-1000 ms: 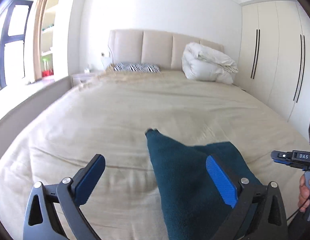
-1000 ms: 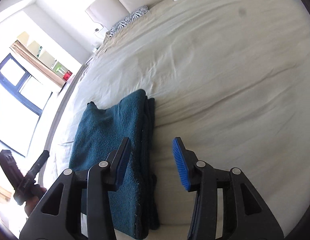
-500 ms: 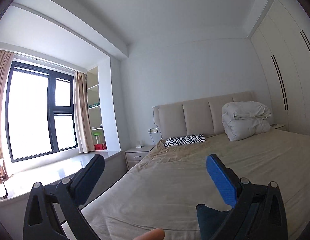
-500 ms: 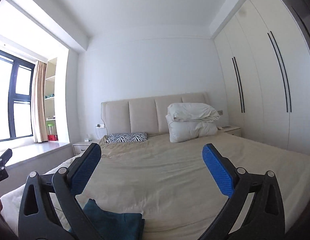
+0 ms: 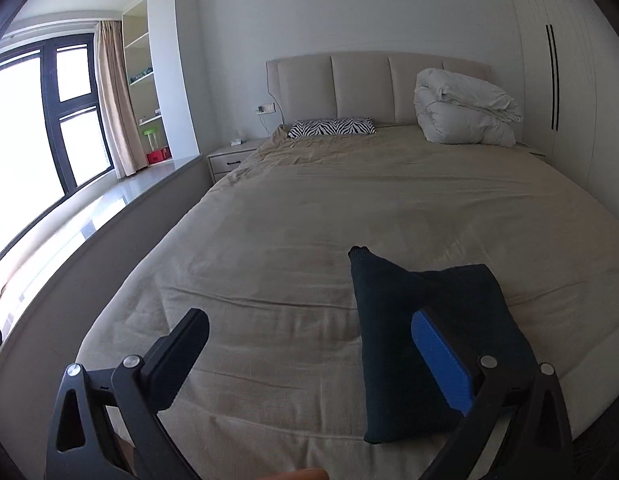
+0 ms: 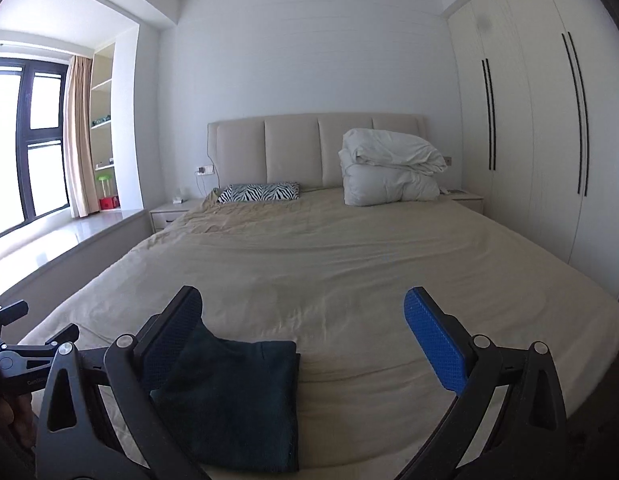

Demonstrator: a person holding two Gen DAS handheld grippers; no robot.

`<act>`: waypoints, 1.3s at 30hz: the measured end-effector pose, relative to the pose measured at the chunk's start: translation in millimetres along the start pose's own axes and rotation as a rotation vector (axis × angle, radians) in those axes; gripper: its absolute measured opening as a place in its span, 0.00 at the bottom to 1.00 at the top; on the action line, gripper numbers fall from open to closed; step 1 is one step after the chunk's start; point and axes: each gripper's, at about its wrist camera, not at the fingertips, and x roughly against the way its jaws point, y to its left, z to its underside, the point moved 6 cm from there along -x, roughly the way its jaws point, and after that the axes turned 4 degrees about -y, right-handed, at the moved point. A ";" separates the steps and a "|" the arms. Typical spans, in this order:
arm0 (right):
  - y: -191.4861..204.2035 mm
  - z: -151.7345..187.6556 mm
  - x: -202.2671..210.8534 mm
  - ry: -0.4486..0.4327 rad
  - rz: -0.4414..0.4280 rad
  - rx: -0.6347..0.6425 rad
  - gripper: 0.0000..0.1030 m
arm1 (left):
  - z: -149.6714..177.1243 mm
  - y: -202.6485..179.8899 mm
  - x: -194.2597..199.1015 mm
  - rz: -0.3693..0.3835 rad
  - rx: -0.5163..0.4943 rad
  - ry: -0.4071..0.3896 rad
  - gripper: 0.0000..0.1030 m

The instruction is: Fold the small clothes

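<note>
A dark teal garment (image 5: 425, 336) lies folded flat near the foot edge of the beige bed (image 5: 349, 208). It also shows in the right wrist view (image 6: 237, 400). My left gripper (image 5: 309, 352) is open and empty, held above the bed, with the garment behind its right finger. My right gripper (image 6: 305, 332) is open and empty, pulled back from the foot of the bed, with the garment behind its left finger. The left gripper's body (image 6: 13, 352) shows at the left edge of the right wrist view.
A rolled white duvet (image 5: 465, 108) and a zebra pillow (image 5: 333, 127) lie at the headboard. A nightstand (image 5: 229, 156) and window ledge (image 5: 121, 200) are on the left. White wardrobes (image 6: 549, 140) line the right wall.
Both grippers pulled back and up from the garment, swung towards the ceiling, then tilted down again. The right gripper opened wider. The garment stayed folded on the bed.
</note>
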 end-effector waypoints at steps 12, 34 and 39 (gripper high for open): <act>9.0 108.8 -61.5 0.381 0.016 -0.052 1.00 | 85.4 -18.6 -45.5 0.065 0.030 0.272 1.00; 43.6 138.0 -67.7 0.478 -0.012 0.023 1.00 | 99.3 -13.0 -54.0 0.091 0.042 0.299 1.00; 47.6 141.8 -70.5 0.488 -0.016 0.026 1.00 | 99.6 -12.8 -54.3 0.091 0.045 0.301 1.00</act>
